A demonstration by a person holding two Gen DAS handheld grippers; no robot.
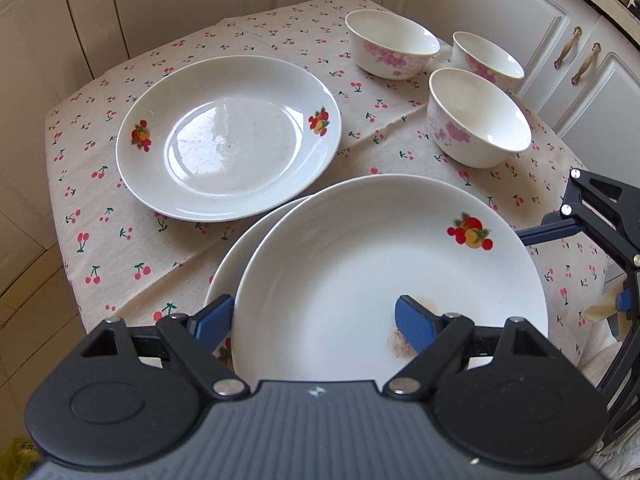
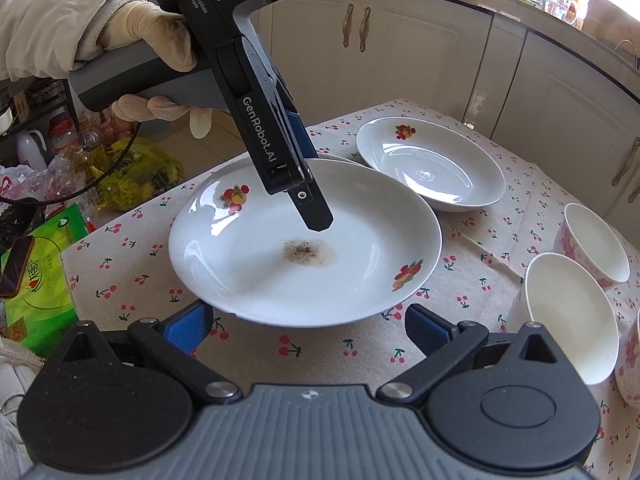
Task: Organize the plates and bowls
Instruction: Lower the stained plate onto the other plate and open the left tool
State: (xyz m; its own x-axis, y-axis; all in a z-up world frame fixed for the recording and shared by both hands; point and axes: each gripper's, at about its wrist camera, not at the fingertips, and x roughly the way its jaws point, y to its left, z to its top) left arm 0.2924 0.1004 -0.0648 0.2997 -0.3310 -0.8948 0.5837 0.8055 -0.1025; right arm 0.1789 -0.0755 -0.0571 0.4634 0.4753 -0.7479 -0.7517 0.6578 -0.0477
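Three white plates with fruit prints lie on the cherry-print cloth. The near plate (image 1: 360, 264) has a brown stain and rests partly on a second plate (image 1: 236, 256); the third plate (image 1: 228, 136) lies alone farther back. My left gripper (image 1: 316, 320) straddles the stained plate's near rim, one finger under and one above, jaws wide apart. In the right wrist view the stained plate (image 2: 280, 272) sits in front of my right gripper (image 2: 308, 328), which is open and empty just short of its rim. Three white bowls with pink flowers (image 1: 390, 42) (image 1: 486, 58) (image 1: 476, 118) stand at the far right.
White cupboards (image 1: 520, 12) surround the table (image 1: 120, 248). In the right wrist view bags, bottles and a green box (image 2: 44, 280) lie on the floor at the left. A gloved hand (image 2: 148, 36) holds the left gripper's handle above the plate.
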